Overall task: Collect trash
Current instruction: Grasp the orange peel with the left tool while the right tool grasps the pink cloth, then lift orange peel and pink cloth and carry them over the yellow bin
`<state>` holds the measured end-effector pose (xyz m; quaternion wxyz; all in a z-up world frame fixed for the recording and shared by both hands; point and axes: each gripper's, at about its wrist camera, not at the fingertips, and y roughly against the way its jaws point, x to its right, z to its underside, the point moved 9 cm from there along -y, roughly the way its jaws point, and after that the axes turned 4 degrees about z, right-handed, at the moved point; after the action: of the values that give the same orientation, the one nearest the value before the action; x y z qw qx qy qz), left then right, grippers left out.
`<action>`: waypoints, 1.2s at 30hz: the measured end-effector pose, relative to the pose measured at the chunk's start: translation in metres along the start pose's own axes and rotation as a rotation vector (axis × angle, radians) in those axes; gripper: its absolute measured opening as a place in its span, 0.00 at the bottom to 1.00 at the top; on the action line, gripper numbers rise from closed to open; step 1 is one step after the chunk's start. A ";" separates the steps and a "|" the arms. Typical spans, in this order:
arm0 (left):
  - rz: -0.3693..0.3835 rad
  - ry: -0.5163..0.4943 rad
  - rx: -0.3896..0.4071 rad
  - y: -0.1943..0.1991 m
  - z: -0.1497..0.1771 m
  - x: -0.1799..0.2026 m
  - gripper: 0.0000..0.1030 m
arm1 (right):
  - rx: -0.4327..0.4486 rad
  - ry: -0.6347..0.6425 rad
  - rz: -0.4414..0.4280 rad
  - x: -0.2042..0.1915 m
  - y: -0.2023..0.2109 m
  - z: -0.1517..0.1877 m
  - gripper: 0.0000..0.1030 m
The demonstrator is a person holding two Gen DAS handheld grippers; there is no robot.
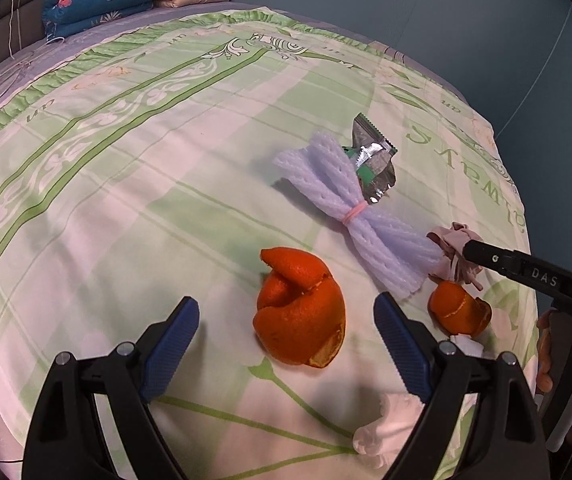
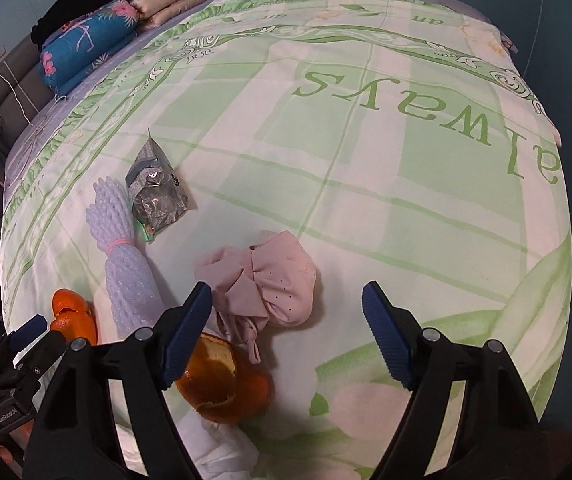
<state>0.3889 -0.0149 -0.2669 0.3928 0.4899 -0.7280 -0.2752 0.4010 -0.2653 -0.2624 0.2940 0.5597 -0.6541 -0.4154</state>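
Trash scattered on a green-patterned bedspread (image 1: 165,184), both grippers above it.
Left gripper (image 1: 286,316) spread wide around a large orange peel (image 1: 300,312), not touching; right gripper (image 2: 286,312) spread, empty, over a pink mask (image 2: 273,284), its left finger (image 2: 183,332) just beside it.

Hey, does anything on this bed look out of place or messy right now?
Yes. Rubbish lies scattered on the green bedspread: two pieces of orange peel, a foam fruit net tied with a pink band, a crumpled foil wrapper, a pink face mask and white tissue.
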 end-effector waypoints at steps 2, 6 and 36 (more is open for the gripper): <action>-0.004 0.009 0.002 -0.003 -0.001 -0.001 0.83 | -0.009 0.000 0.004 -0.002 -0.006 0.000 0.73; 0.001 0.004 -0.013 -0.011 0.001 0.001 0.78 | -0.022 0.002 0.013 -0.005 -0.015 0.000 0.72; 0.020 0.035 0.036 0.014 -0.003 -0.002 0.28 | 0.046 0.030 -0.007 -0.017 0.015 -0.005 0.26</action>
<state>0.3851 -0.0077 -0.2542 0.3994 0.4941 -0.7308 -0.2496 0.4009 -0.2497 -0.2458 0.2892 0.5749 -0.6570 -0.3927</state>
